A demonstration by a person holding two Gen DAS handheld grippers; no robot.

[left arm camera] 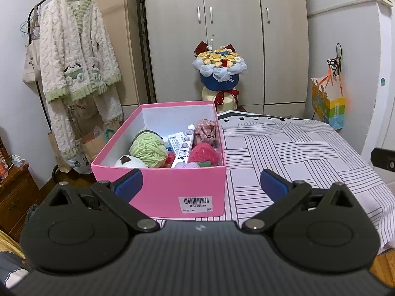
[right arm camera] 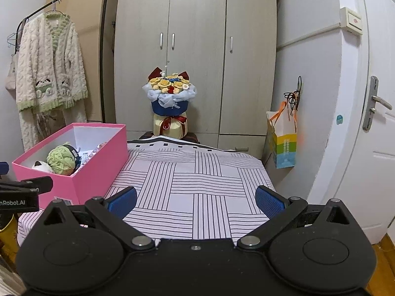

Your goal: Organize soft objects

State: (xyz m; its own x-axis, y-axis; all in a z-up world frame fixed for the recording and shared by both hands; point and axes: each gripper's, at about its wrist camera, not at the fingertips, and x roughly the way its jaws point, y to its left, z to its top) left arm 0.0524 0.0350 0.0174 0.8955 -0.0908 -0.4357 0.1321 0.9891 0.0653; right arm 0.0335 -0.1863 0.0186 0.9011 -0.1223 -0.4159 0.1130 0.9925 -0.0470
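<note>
In the left wrist view the left tool [left arm camera: 201,181] fills the bottom of the frame with its blue pads spread wide apart and nothing between them. Just above it, left of centre, a pink box [left arm camera: 172,190] sits on the striped sheet [left arm camera: 284,153], its top uncovered. Inside lie a green yarn ball [left arm camera: 148,149] toward the left, a white plush [left arm camera: 129,161] at the near left corner, a white tube [left arm camera: 184,148] slanting through the middle, a red knitted piece [left arm camera: 205,154] on the right and a floral fabric piece [left arm camera: 206,129] behind it.

In the right wrist view the right tool [right arm camera: 196,201] is likewise spread wide with nothing held, over the bare striped sheet at lower centre. The pink box stands at the left edge of that frame. A bouquet [right arm camera: 170,91] stands in front of the wardrobe [right arm camera: 197,24] at centre.
</note>
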